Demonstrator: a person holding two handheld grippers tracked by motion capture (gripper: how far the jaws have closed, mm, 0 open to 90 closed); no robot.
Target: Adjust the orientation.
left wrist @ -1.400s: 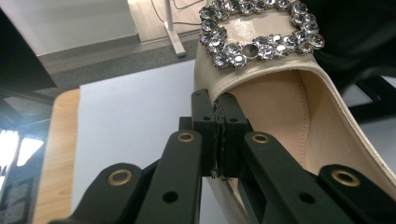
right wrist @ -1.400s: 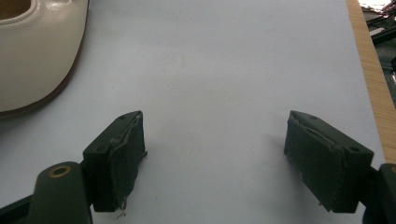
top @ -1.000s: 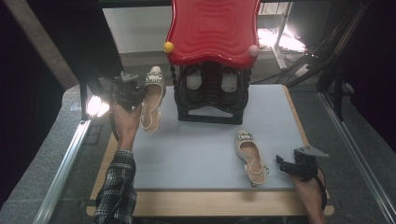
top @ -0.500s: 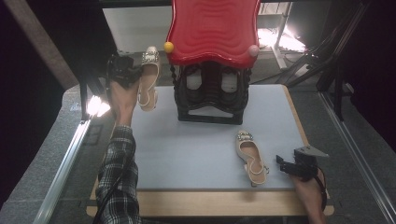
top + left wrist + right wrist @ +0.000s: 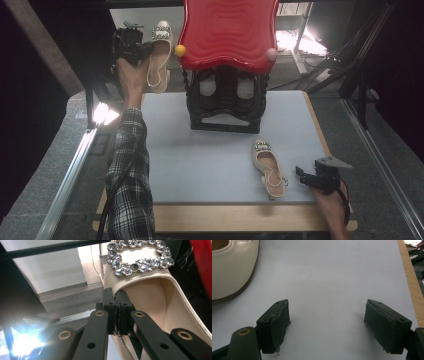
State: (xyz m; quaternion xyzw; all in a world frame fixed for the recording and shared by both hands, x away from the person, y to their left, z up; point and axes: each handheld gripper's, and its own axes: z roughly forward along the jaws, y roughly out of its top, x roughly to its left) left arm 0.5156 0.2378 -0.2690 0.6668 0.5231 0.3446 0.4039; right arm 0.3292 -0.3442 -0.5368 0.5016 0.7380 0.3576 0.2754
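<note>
A pale grey mat (image 5: 215, 160) covers a light wooden table (image 5: 235, 217). At its far edge stands a black plastic rack (image 5: 225, 102) under a glossy red wavy top (image 5: 227, 30), with a yellow ball (image 5: 180, 50) left and a pink ball (image 5: 271, 54) right.

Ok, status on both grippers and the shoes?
Left hand-held gripper shut on raised shoe edge. Right hand-held gripper open, beside second shoe on mat. Red-topped rack close to raised shoe.
</note>
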